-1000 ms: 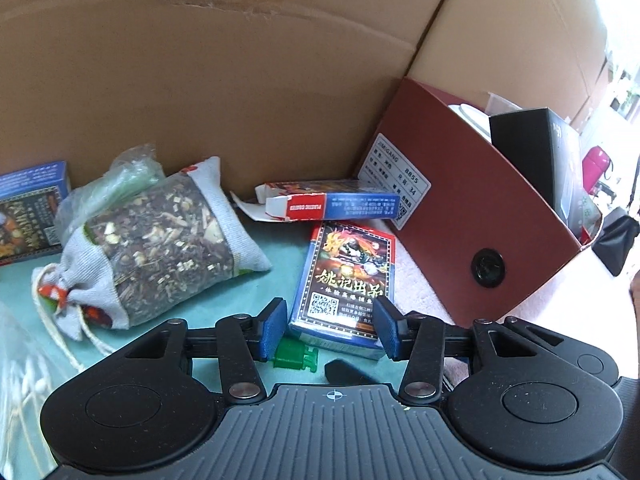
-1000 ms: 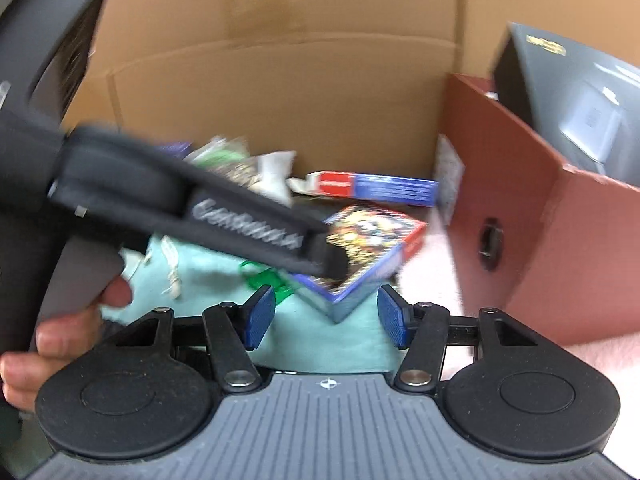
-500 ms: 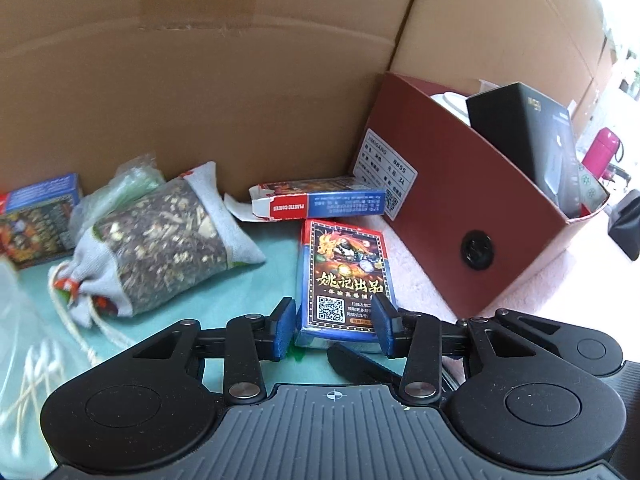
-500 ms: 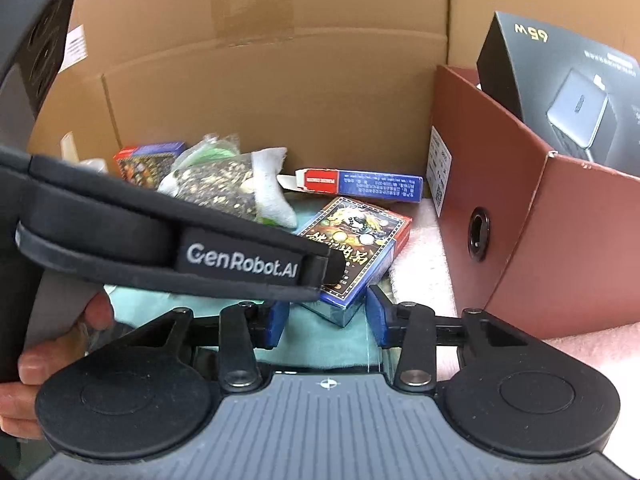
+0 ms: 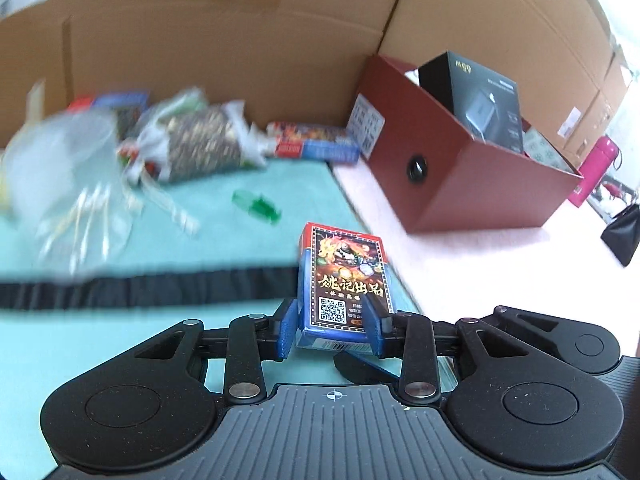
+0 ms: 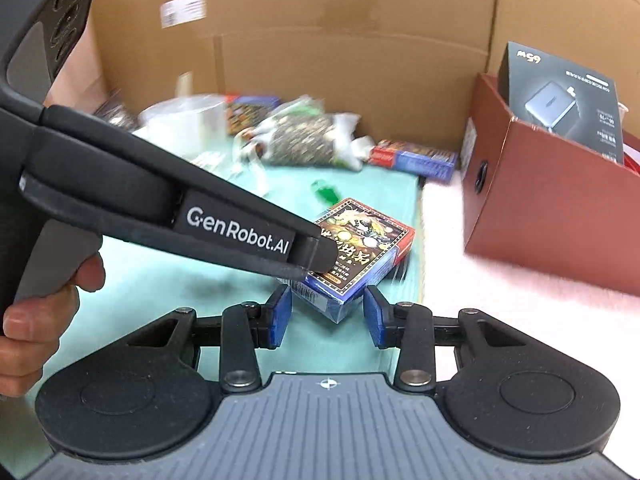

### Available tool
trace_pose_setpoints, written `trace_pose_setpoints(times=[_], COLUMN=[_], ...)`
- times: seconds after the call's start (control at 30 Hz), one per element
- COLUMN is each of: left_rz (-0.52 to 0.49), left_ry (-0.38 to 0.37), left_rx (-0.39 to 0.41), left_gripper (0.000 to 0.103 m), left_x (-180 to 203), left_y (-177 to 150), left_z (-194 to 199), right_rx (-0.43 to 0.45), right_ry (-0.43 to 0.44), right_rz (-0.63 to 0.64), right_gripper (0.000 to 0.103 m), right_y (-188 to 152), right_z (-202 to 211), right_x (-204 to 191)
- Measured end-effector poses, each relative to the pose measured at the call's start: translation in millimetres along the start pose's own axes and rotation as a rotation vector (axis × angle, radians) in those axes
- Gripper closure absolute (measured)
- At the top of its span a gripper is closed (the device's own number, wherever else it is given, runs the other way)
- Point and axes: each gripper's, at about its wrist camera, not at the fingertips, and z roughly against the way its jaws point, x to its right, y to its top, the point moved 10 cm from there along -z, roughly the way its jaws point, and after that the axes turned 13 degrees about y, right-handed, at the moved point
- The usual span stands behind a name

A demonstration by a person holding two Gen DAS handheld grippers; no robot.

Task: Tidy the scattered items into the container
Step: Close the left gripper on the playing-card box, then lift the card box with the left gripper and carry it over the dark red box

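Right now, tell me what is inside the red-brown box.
A black product box stands tilted in the red-brown box, sticking up above its rim. Behind it in the left wrist view, something pale and patterned shows. The walls hide the bottom and anything lower down.

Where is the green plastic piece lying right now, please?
In the left wrist view, the green plastic piece lies on the teal mat, between the herb sachet and the red box.
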Motion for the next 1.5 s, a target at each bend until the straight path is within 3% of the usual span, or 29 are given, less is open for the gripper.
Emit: trace_pose_setpoints(times=[0.17,0.33,0.47,0.6,0.87,1.0,1.17,1.23,1.5], left_rz=[0.109,0.092,0.089,0.114,0.070,0.052,0.024,0.007,-0.020], left_ry=[-0.038,-0.035,-0.045,-0.046,-0.018,-0.007,-0.024,-0.030,-0.022], left_rx=[-0.047,-0.053,-0.065,-0.079,-0.063,-0.060,-0.070,-0.074,-0.066], left_gripper=[0.054,0.053,0.048,0.036,0.033,0.025,0.027,0.033,0.034], left_x=[2.4,14.3,21.6,20.4,22.8,25.9,32.3,36.3,36.6], left_y=[-39.6,-64.2,-75.1,-75.3,-63.9,-59.9,-61.1,-63.2,-63.9], left_z=[24.5,49.1,55.8,54.9,48.8,43.6,40.3,39.1,38.8], right_rx=[-0.029,-0.037,-0.023,-0.002,0.002,0.001,0.001,0.000,0.009], right_ry=[0.048,0.070,0.091,0.104,0.102,0.110,0.120,0.119,0.129], right_rz=[0.047,0.097,0.114,0.109,0.141,0.159,0.135,0.130,0.134], right_gripper=[0.058,0.055,0.045,0.045,0.044,0.044,0.042,0.040,0.039], right_y=[-19.7,-37.2,-51.0,-52.2,-51.8,-50.2,-49.0,-48.9,-48.1], right_z=[22.2,46.5,57.9,67.2,67.4,63.6,61.2,60.9,58.5], right_x=[-30.5,-42.7,-52.2,-49.7,-42.3,-43.1,-38.8,-38.8,-40.5])
